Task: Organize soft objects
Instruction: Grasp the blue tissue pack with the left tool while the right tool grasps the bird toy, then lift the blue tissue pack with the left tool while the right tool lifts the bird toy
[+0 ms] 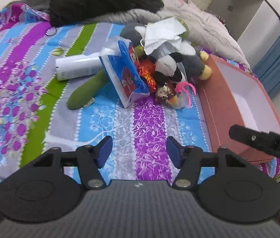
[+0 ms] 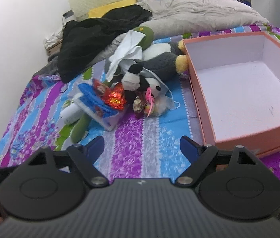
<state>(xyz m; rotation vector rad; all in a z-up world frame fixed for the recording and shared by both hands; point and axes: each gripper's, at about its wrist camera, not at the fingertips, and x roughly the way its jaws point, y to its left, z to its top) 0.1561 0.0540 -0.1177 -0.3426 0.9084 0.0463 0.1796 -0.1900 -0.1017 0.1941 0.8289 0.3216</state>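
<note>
Both grippers, left (image 1: 139, 152) and right (image 2: 141, 148), hang released over the bed (image 1: 104, 123), nothing between their pads. Ahead, beside the empty box (image 2: 245, 91), I see the panda (image 2: 138, 79): light, squashy, best pinched across its belly.

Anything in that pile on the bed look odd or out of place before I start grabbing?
Yes: a hard white cylindrical bottle lies on its side among the soft toys, partly under the blue tissue pack. The pink cardboard box holds nothing.
</note>
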